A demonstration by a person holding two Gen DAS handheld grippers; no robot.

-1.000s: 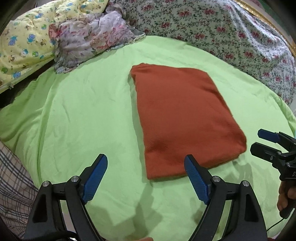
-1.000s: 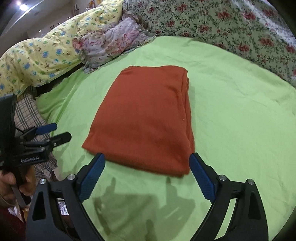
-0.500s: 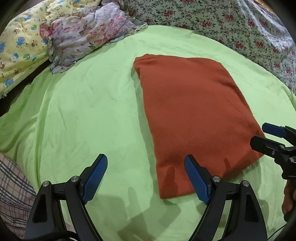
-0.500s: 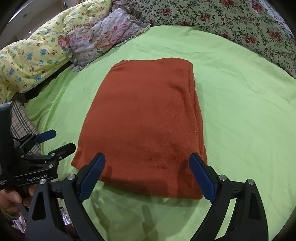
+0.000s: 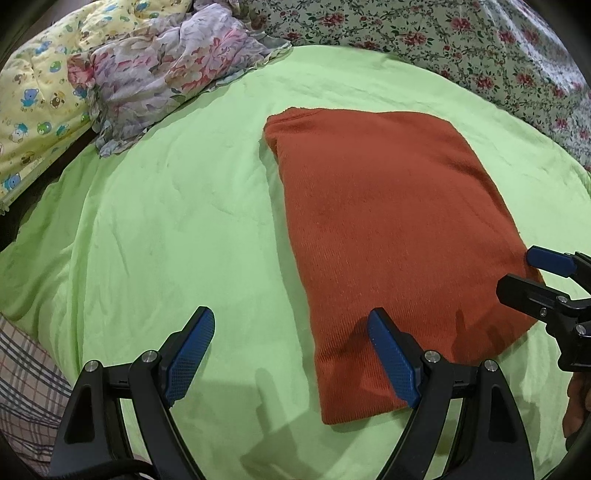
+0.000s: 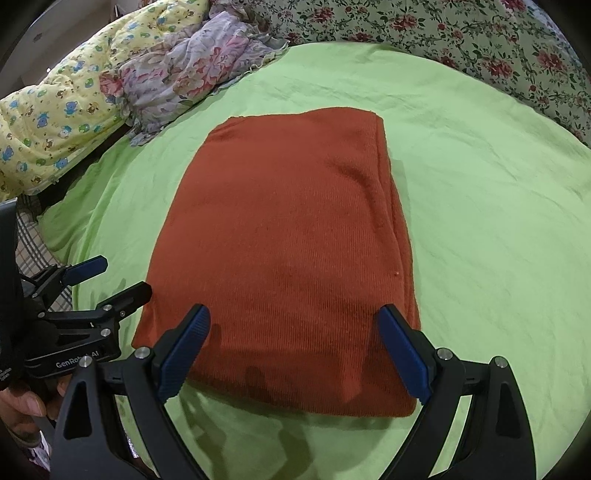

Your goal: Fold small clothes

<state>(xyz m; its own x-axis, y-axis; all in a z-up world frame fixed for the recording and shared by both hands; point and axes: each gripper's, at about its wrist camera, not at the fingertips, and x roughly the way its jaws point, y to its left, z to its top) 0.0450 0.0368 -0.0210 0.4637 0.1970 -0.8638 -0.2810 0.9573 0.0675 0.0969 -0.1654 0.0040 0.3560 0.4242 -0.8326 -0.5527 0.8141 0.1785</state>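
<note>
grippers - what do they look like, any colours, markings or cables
Both the left gripper and right gripper have black skeletal frames with triangular cut-outs, silver screws, and jaws faced with blue ribbed pads. White lettering starting "GenRob" marks the left one's body, seen from the right wrist. A black cable curls beneath the left gripper.

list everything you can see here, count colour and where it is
folded garment: 1, rust orange, flat on the middle of the green sheet, near both grippers
green sheet: 1, light green, spread under the garment
crumpled floral cloth: 1, lilac and pink, far left edge of the sheet
cartoon quilt: 1, yellow with small animals, far left
flowered bedcover: 1, pale with red flowers, along the back and right
checked fabric: 1, beige plaid, lower left
left gripper: 1, black with blue pads, open, over the garment's near left corner
right gripper: 1, black with blue pads, open, over the garment's near edge
</note>
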